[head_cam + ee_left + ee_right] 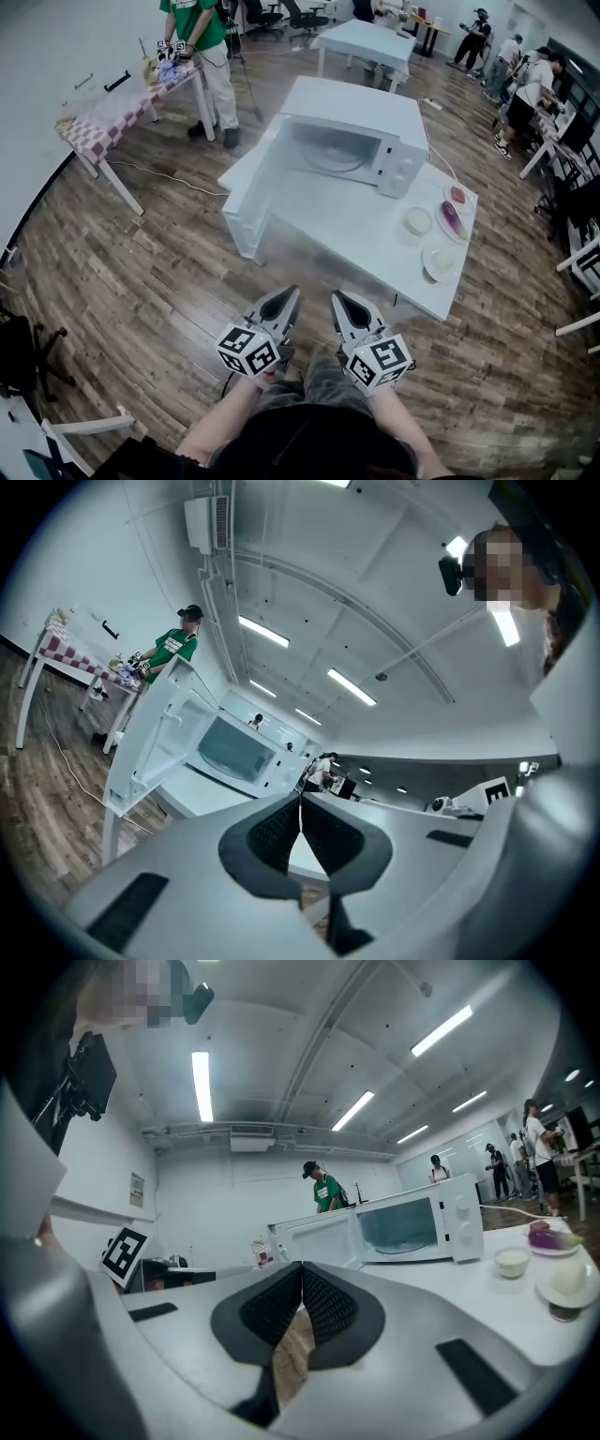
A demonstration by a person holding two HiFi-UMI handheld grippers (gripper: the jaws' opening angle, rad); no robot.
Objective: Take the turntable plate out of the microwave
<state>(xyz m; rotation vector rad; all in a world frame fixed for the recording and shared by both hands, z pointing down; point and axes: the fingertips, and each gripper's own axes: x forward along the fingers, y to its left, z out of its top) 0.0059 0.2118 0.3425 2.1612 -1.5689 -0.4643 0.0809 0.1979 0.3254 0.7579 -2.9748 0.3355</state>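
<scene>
White table (pixel 375 253) fills the middle, and on it the microwave (pixel 366 117) stands with its door (pixel 251 192) swung wide open. Near the person's lap, the left gripper (pixel 289 295) and right gripper (pixel 338 300) hang short of the table edge, well apart from the oven. Each gripper's own view settles what the head view leaves vague: fingers (pixel 270 834) pressed together, nothing between. The turntable plate (pixel 334 156) lies inside the cavity. Small dishes (pixel 418 221) sit just beside the microwave.
</scene>
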